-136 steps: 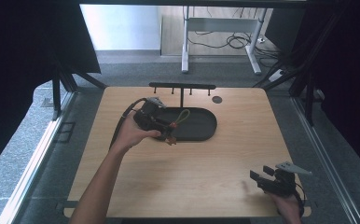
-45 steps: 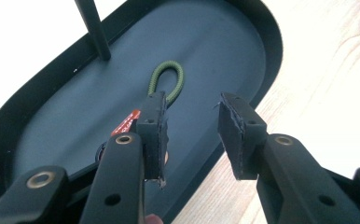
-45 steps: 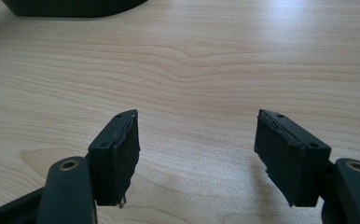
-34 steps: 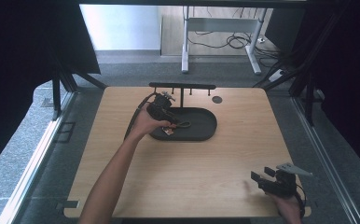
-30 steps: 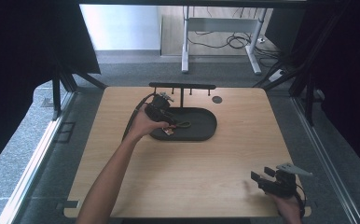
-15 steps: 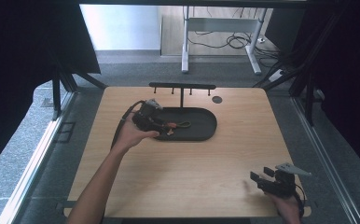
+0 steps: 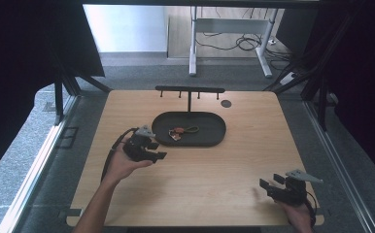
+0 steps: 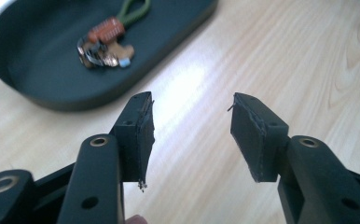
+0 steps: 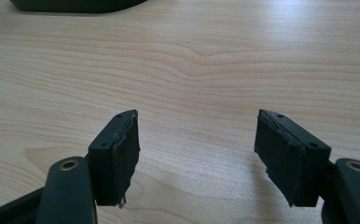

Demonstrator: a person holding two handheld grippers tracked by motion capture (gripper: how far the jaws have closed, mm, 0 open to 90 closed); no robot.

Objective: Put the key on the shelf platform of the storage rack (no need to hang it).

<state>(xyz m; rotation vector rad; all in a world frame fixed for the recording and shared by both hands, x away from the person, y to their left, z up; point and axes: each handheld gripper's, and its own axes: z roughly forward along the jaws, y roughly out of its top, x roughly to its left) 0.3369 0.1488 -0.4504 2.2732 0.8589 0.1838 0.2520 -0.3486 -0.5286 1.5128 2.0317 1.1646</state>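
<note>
A: On the worktop (image 7: 190, 184), what is seen from the high view?

B: A dark oval tray (image 7: 210, 138) is placed a little toward twelve o'clock of the centre, with a black hook rack (image 7: 190, 90) standing just beyond it. A keyring (image 7: 179, 131) with a green loop is lying inside the tray, in its nine o'clock half. The left hand-held gripper (image 7: 159, 150) is held just outside the tray's rim, at about eight o'clock of it. The right hand-held gripper (image 7: 269, 186) is kept well apart, near the five o'clock corner.

A: What is added by the gripper views?

B: In the left gripper view the jaws are seen spread apart over bare wood with nothing between them, and the keyring (image 8: 104, 44) is resolved into a brown tag, a metal ring and the green loop at eleven o'clock. In the right gripper view the jaws are likewise parted and empty, and only an edge of the tray (image 9: 75, 5) is caught at twelve o'clock.
</note>
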